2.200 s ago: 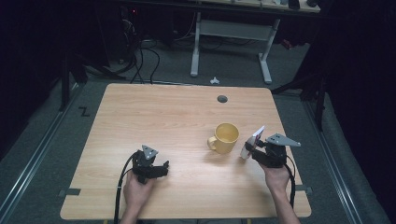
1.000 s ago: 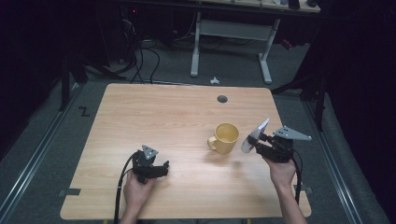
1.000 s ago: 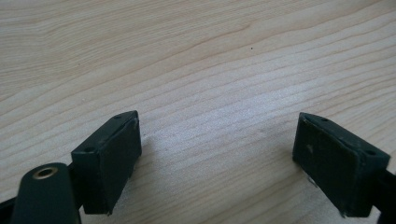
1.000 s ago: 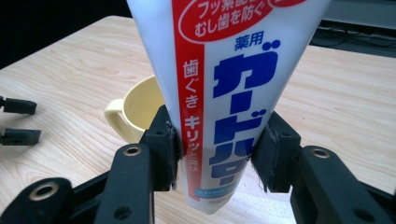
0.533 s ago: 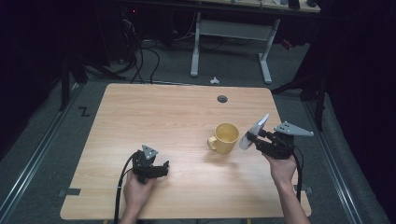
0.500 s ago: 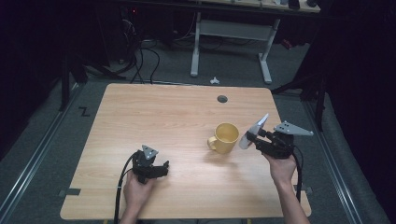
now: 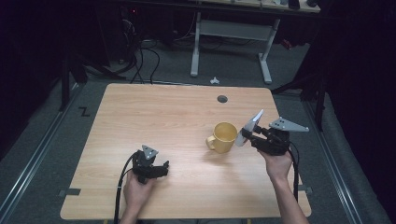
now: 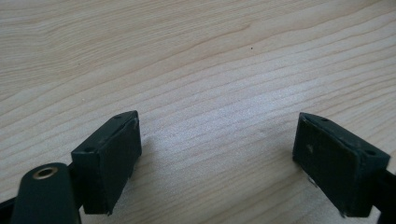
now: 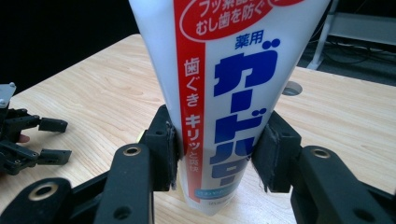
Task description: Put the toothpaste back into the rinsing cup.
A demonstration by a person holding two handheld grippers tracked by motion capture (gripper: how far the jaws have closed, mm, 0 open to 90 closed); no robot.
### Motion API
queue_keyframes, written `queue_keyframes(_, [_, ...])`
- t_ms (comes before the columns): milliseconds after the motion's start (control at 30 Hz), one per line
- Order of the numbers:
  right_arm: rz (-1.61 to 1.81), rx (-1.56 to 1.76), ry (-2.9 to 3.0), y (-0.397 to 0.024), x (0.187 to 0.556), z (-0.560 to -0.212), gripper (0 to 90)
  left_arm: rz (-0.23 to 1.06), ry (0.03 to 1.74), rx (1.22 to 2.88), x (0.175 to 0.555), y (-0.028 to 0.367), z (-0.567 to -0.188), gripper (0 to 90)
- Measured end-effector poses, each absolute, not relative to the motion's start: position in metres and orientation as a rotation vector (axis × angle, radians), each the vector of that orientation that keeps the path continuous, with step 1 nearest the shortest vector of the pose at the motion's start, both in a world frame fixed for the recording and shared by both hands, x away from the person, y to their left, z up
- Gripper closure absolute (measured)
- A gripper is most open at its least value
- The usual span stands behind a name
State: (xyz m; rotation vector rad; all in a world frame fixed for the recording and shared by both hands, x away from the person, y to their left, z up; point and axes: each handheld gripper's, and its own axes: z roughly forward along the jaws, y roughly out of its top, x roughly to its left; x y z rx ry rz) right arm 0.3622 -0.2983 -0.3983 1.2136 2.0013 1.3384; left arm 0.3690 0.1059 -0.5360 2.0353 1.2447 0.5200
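Toothpaste tube (image 9: 224,93), top cropped, clamped by right gripper (image 9: 217,154); left gripper (image 8: 217,158) gapes empty.

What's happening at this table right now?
A person works at a wooden table with a gripper in each hand. The right gripper is shut on a white toothpaste tube with blue and red Japanese print, holding it raised and tilted just right of a yellow mug, not yet in it. The left gripper rests low near the front edge, jaws open over bare wood.
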Motion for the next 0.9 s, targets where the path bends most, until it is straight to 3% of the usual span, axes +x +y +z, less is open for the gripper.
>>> queue_keyframes(900, [1.343, 1.192, 2.014, -0.288, 0.373, -0.397, 55.6, 0.52, 1.245, 2.035, 0.369, 0.106, -0.536, 15.7])
